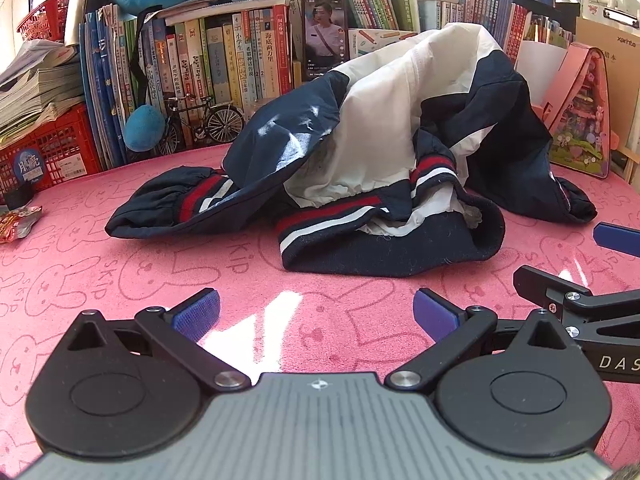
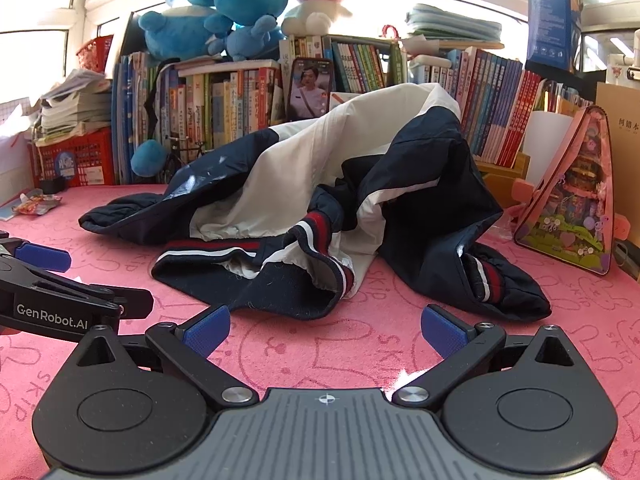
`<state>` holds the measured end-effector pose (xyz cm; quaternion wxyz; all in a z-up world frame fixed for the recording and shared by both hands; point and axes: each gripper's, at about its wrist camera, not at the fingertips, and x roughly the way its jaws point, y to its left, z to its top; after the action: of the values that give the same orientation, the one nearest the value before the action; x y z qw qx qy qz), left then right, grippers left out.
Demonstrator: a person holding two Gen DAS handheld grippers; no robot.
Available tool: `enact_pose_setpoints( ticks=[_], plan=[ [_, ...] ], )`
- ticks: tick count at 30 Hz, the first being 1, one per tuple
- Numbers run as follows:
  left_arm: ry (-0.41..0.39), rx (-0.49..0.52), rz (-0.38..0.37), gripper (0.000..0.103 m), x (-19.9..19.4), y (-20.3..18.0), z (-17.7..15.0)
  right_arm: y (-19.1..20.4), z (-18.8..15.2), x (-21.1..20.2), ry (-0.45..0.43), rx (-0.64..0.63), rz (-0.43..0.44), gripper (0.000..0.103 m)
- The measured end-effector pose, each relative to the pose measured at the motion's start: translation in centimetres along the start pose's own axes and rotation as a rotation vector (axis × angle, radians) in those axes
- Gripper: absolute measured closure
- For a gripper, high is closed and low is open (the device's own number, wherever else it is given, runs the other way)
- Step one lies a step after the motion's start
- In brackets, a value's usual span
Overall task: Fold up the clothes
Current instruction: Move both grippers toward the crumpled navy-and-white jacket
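Both tools idle, low over the surface (image 1: 80, 248), which carries a pink rabbit-print cloth. Left tool (image 1: 316, 314): jaws spread wide, nothing between the blue pads. Right tool (image 2: 325, 330): same, spread wide, empty. They sit side by side, just near of the garment.

Task item: navy-and-white jacket (image 1: 380, 128), crumpled in a heap mid-surface, far of both tools. White lining is exposed and the body humps up. Striped hem band (image 1: 332, 220) faces the tools at the near edge. One sleeve (image 1: 160, 208) trails left, the other sleeve (image 2: 504, 280) lies to the right.

Judgement: folding has not begun; the step in hand is opening the heap out flat. Best approach is probably one tool on each end of the hem band, or on each sleeve cuff, then lift and draw apart so the body spreads. Pinch a single layer only; the slick shell may slip and the lining may come along with it.

Surroundings: a row of books (image 1: 224, 60) stands along the far edge, with a phone (image 1: 324, 36) propped against it, a model bicycle (image 1: 204, 122) in front, and a pink triangular case (image 2: 572, 200) far right. A snack wrapper (image 1: 18, 220) lies at the left. Spreading the jacket toward the far side risks knocking the bicycle or phone; keep the pull toward the near side.
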<state>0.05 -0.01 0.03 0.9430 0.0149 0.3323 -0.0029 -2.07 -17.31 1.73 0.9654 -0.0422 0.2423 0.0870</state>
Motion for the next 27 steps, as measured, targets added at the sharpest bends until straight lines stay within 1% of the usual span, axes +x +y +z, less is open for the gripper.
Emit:
enact_pose_setpoints(
  ticks=[5,10,15,27],
  plan=[
    [0.009,0.017,-0.001,0.0,0.11,-0.08,0.24,-0.37,0.38,-0.02,0.002,-0.011,-0.006,0.0],
    [0.003,0.031,0.003,0.0,0.12,-0.3,-0.29,0.31,-0.21,-0.08,-0.002,-0.014,-0.007,0.0],
    [0.003,0.044,0.006,0.0,0.17,-0.22,-0.48,0.11,-0.33,0.22,0.01,-0.011,0.006,0.0],
    [0.014,0.035,-0.003,0.0,-0.07,-0.1,-0.54,0.21,-0.58,-0.32,0.012,-0.004,0.001,0.0]
  ],
)
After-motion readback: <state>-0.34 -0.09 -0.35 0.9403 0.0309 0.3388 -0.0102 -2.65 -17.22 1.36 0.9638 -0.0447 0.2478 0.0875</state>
